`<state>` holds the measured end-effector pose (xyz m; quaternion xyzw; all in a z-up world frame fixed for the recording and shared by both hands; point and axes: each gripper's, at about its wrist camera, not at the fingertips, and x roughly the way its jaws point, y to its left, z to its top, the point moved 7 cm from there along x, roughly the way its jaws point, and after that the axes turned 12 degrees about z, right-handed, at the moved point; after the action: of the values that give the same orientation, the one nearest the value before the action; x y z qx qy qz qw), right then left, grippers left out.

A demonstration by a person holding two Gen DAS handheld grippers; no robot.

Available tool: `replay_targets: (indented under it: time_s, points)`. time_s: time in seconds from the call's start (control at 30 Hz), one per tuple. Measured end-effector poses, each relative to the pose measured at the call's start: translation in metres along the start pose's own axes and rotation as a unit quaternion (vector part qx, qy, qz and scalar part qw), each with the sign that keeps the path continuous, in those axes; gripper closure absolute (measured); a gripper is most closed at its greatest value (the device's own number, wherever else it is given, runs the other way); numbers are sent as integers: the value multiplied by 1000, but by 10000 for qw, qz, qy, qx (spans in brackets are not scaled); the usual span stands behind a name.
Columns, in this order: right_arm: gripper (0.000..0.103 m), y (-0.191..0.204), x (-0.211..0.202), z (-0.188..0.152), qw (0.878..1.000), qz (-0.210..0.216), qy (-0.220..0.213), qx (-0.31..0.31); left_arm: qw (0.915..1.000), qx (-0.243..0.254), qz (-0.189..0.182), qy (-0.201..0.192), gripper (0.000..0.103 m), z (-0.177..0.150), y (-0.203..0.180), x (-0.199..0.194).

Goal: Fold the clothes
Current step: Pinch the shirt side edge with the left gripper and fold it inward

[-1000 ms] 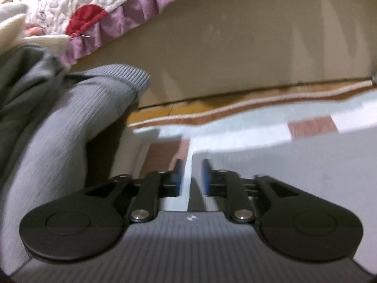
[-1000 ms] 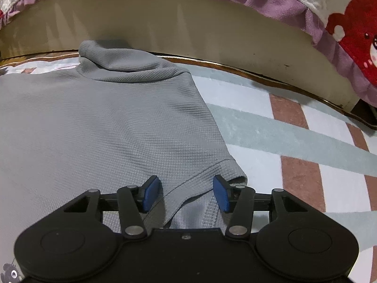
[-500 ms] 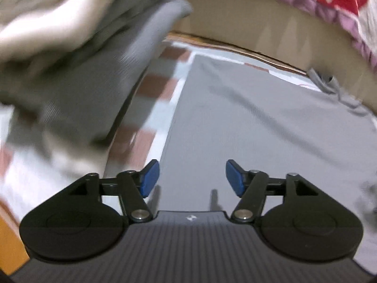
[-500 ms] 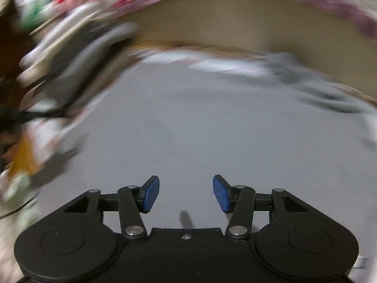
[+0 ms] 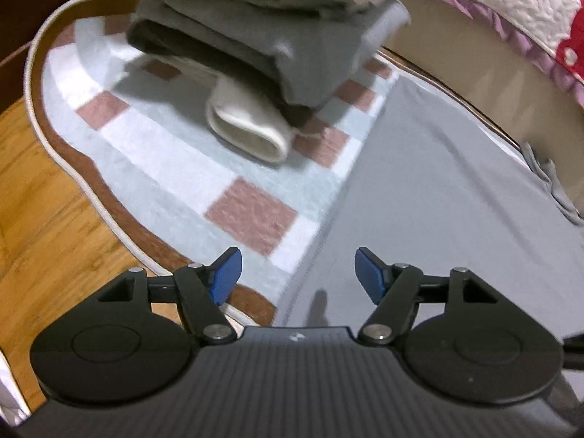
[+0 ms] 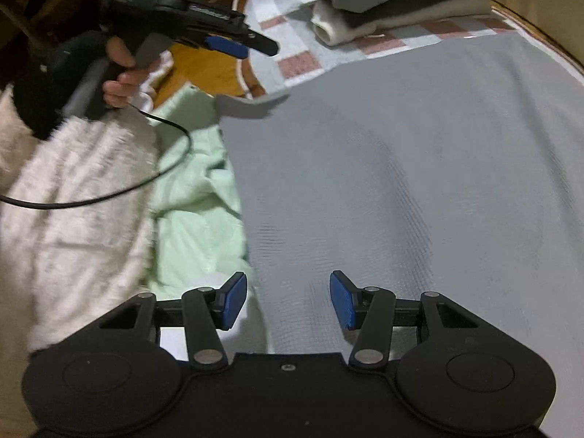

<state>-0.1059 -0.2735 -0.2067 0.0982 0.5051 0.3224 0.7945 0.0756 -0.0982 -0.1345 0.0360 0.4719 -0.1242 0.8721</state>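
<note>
Grey shirt [image 6: 401,168] flat beneath both grippers' parted jaws.

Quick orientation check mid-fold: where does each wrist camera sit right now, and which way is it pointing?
Left wrist: rides the open left claw, facing the grey shirt's edge, checked mat and folded stack.
Right wrist: rides the open right claw above the shirt, facing the stack; shows the hand holding the left claw.
Shared: shirt, mat, stack.
</note>
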Motion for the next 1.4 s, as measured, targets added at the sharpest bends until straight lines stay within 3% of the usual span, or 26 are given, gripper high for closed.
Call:
replay_targets:
  time_s: [0.03,0.07,0.1,0.17,0.27,0.4,0.47,0.57,0.63,0.67,0.7,0.73,0.8,0.9,0.97,1.07,1.17,1.23,1.27,1.4]
  points:
    - [67,-4,0,-1,10000,-63,-28,24,9998,141,-57,-110,35,0,-5,-5]
    - [93,-8,0,-1,9999,-106,-71,59,9993,290,-115,-224,35,1,-11,-11]
    - [95,-11,-5,1,9998,-95,-158,121,9977,506,-212,-391,35,0,-19,-20]
    - [96,-16,-13,5,9991,-72,-330,244,9896,913,-782,-792,35,-1,-43,-45]
    - [96,-25,-26,11,9973,-39,-589,428,9561,1978,-1921,-988,33,-17,-91,-82]
    - [96,-38,-41,16,9930,27,-945,713,8971,3605,-2396,-882,23,-57,-144,-94]
    - [96,-43,-48,16,9901,122,-1122,837,8846,4117,-2016,-850,23,-65,-161,-75]
    - [96,-42,-59,16,9865,327,-1362,853,8595,4843,-1420,-806,23,-74,-185,-48]
    - [96,-39,-70,17,9837,406,-1584,751,8498,5107,-843,-994,23,-62,-198,-30]
    - [96,-38,-76,17,9825,391,-1669,727,8400,5244,-817,-1132,24,-56,-207,-31]
    - [96,-40,-81,18,9820,300,-1726,708,8330,5307,-955,-1239,35,-49,-215,-36]
    - [96,-41,-86,18,9814,209,-1782,689,8349,5250,-1094,-1241,57,-42,-222,-38]
    - [96,-50,-98,17,9795,-155,-1871,728,8481,4971,-1395,-1189,89,-28,-239,-36]
    - [95,-77,-117,9,9690,-1182,-1907,1034,8704,4533,-1446,-1270,90,-3,-264,-20]
    - [95,-81,-136,-2,9600,-1616,-1940,1209,8840,4329,-1160,-1330,92,7,-275,5]
    - [94,-65,-167,-36,9503,-2012,-1906,1418,8974,4127,-641,-1424,96,8,-279,42]
    - [88,-36,-181,-85,9450,-2270,-1630,1699,9123,3798,-571,-1422,96,7,-256,62]
    - [83,-18,-181,-112,9409,-2305,-1556,1931,9188,3619,-683,-1417,96,8,-240,64]
    - [76,-9,-181,-126,9387,-2323,-1519,2047,9211,3547,-744,-1423,96,10,-234,63]
    - [72,29,-182,-180,9282,-2388,-1367,2506,9235,3453,-799,-1465,95,14,-232,56]
